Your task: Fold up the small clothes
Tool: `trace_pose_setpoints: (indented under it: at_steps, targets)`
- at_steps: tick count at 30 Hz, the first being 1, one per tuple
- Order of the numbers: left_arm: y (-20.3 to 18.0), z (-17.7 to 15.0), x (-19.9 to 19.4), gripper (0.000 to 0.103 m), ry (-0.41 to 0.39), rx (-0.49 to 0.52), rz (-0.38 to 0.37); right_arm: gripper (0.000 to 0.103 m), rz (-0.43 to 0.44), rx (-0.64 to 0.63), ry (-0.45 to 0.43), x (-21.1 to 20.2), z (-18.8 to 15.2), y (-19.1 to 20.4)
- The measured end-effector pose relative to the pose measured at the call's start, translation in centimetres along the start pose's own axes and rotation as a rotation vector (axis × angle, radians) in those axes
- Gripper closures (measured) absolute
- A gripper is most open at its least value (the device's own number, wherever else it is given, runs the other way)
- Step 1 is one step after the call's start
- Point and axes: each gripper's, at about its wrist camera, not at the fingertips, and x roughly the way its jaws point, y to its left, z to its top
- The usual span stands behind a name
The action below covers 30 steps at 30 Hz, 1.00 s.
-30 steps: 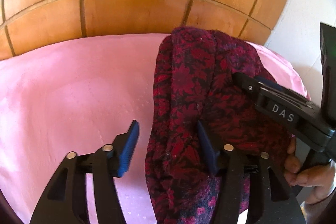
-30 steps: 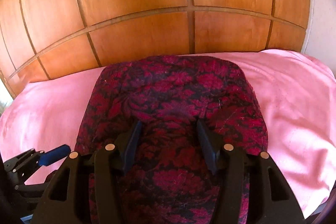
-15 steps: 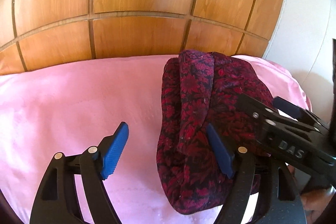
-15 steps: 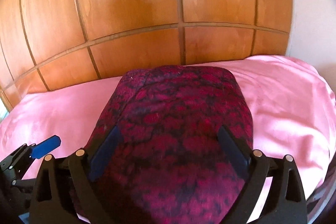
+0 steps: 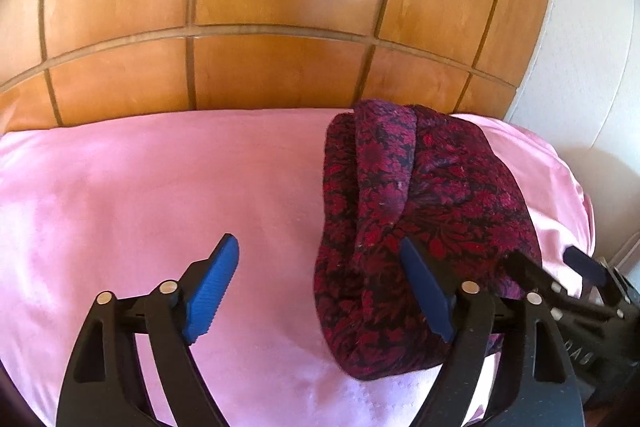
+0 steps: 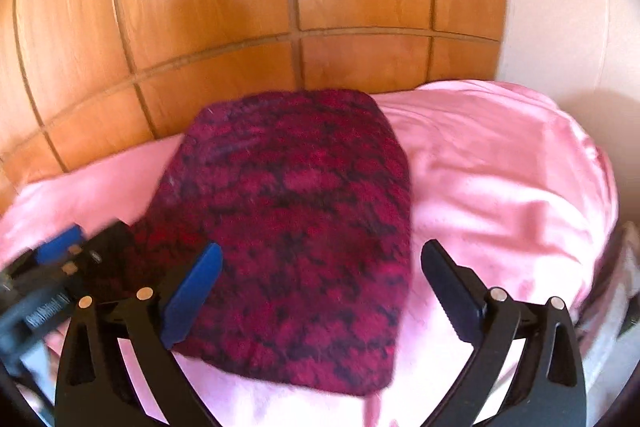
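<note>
The dark red floral garment (image 6: 296,235) lies folded into a compact packet on the pink sheet (image 5: 140,195), at two o'clock from the left gripper (image 5: 320,291), and with that one and the right gripper (image 6: 320,303) both spread apart and empty, folding looks essentially finished.

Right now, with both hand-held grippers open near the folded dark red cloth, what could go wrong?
1. The folded red floral garment lies loose on the pink sheet; the left hand-held gripper, one finger over the garment's left edge, could snag it and undo the fold.
2. One layer bulges along the garment's left side, so it may slump open.
3. The right hand-held gripper is close and could drag the garment.
</note>
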Motion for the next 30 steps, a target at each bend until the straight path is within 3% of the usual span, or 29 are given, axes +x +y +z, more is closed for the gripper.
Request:
trace_pose_setpoints:
  at_steps: [6, 12, 19, 30]
  targets:
    - [1.4, -0.1, -2.5, 0.018, -0.057, -0.026, 0.065, 0.002, -0.084, 0.006, 0.01, -1.3, -1.1, 0.7]
    - [1.7, -0.8, -4.2, 0.008, -0.107, -0.005, 0.111, 0.002, -0.121, 0.032, -0.029, -2.6, -1.6, 1.4]
    - [2.2, -1.9, -5.2, 0.004, -0.097, -0.012, 0.132, 0.002, -0.143, 0.007, -0.088, -4.2, -1.5, 2.6]
    - [2.7, -2.1, -5.5, 0.004, -0.076, -0.017, 0.162, 0.002, -0.11, -0.004, -0.087, -4.1, -1.8, 3.4]
